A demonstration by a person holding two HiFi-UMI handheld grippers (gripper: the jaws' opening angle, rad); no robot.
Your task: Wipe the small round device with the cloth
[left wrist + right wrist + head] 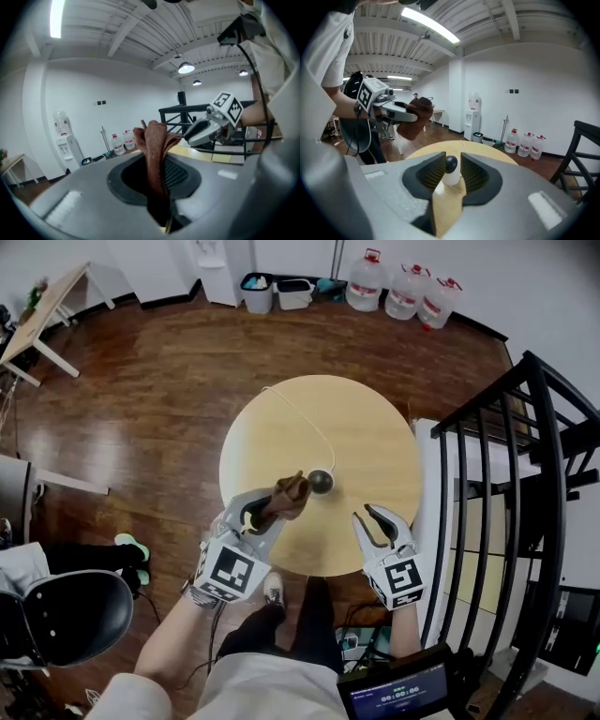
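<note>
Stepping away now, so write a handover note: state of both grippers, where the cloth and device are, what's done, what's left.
Left gripper: jaws shut on brown cloth, beside the small round device.
Right gripper: jaws slightly apart, empty, lined up on the device, short of it.
Device: on round table, white cable attached.
Done: cloth in hand. Left: wipe the device.

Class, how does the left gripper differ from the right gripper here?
The left gripper is shut on the brown cloth; the right gripper is open, holding nothing. The left gripper's cloth is close beside the small round device; the right gripper stands farther off. Both are over the round table.
</note>
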